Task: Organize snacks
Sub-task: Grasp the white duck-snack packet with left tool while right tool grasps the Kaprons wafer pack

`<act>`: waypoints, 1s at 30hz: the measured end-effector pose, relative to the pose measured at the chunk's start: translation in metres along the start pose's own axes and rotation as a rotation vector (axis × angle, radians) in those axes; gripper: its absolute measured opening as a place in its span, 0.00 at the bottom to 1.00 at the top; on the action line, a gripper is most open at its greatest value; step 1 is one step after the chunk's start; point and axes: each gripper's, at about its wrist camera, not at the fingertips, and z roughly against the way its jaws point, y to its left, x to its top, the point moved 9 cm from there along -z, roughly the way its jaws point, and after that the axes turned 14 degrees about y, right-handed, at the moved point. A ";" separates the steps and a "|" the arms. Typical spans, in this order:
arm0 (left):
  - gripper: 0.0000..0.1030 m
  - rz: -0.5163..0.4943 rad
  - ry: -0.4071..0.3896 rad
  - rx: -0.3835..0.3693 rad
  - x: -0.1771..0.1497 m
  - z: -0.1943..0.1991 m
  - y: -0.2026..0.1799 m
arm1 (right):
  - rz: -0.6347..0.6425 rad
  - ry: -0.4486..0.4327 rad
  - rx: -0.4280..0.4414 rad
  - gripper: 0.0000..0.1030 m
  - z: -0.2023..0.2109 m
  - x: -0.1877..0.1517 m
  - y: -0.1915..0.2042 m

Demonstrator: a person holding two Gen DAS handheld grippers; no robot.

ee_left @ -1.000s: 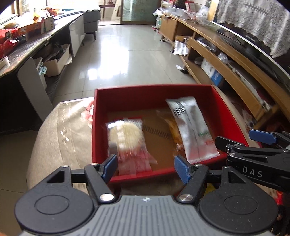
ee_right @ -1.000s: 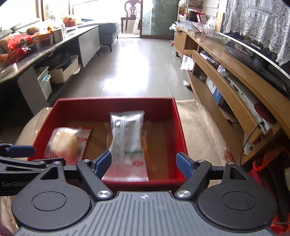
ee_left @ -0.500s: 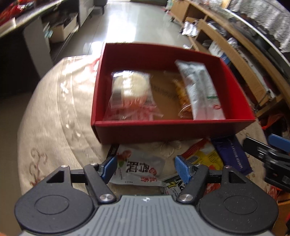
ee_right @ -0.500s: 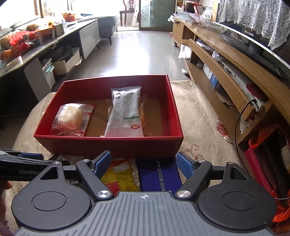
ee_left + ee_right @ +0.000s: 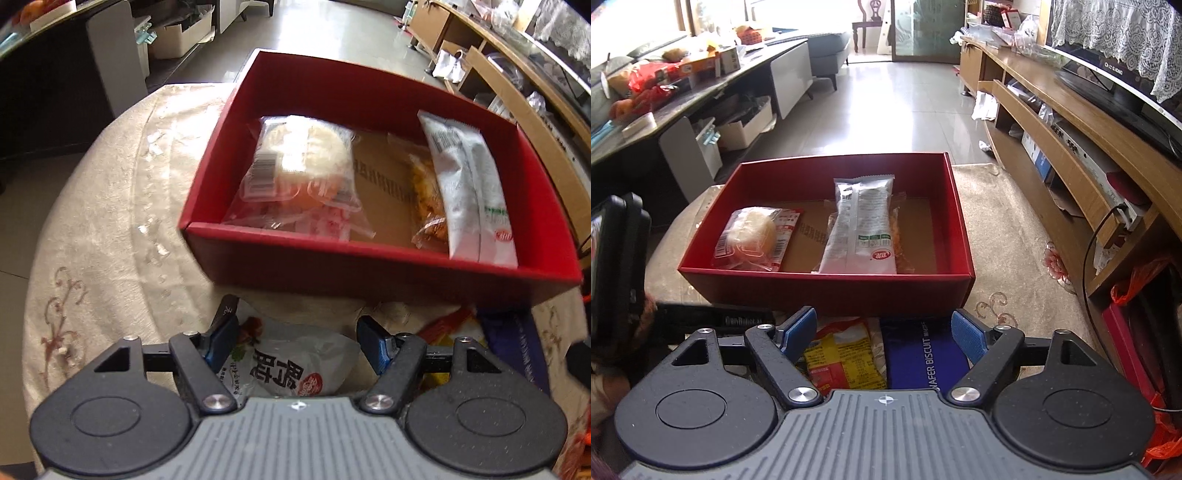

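Snacks are waiting beside the red box (image 5: 369, 266) on the surface as the left hand-held gripper (image 5: 295, 341), parted and empty, is straddling a white pouch (image 5: 291, 365); slick film risks slipping or snagging the neighbouring yellow packet (image 5: 842, 354).

Ahead of the left tool (image 5: 295, 338), with its blue pads, stands a red box (image 5: 369, 266) with a plain brown floor. Between the pads lies a white packet (image 5: 291, 363) printed with black characters. The worktop's cloth (image 5: 110, 221) is cream with brown scrollwork. Between the right tool's (image 5: 884, 332) pads lie a yellow-and-red packet (image 5: 842, 356) and a navy wafer pack (image 5: 923, 354).
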 end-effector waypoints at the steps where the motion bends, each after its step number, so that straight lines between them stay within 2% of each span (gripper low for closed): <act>1: 0.64 -0.011 0.006 0.004 -0.004 0.000 0.003 | 0.002 -0.002 0.002 0.82 0.001 0.001 0.001; 7: 0.64 -0.106 0.066 0.063 -0.035 0.006 0.031 | 0.020 -0.002 0.022 0.83 0.007 0.000 0.011; 14: 0.64 -0.181 0.131 0.016 -0.064 0.023 0.050 | 0.059 0.043 0.038 0.84 0.003 -0.008 0.025; 18: 0.64 -0.237 0.147 0.053 -0.082 0.026 0.057 | 0.072 0.055 0.038 0.84 0.002 -0.009 0.029; 24: 0.65 -0.143 0.117 -0.004 -0.070 0.025 0.062 | 0.070 0.064 0.047 0.84 0.001 -0.010 0.033; 26: 0.65 -0.115 0.080 -0.034 -0.063 0.032 0.057 | 0.076 0.068 0.041 0.84 -0.001 -0.010 0.034; 28: 0.65 -0.118 0.071 -0.070 -0.054 0.032 0.047 | 0.074 0.075 0.037 0.84 -0.004 -0.010 0.033; 30: 0.65 -0.155 0.066 -0.062 -0.045 0.031 0.036 | 0.072 0.080 0.037 0.84 -0.005 -0.010 0.034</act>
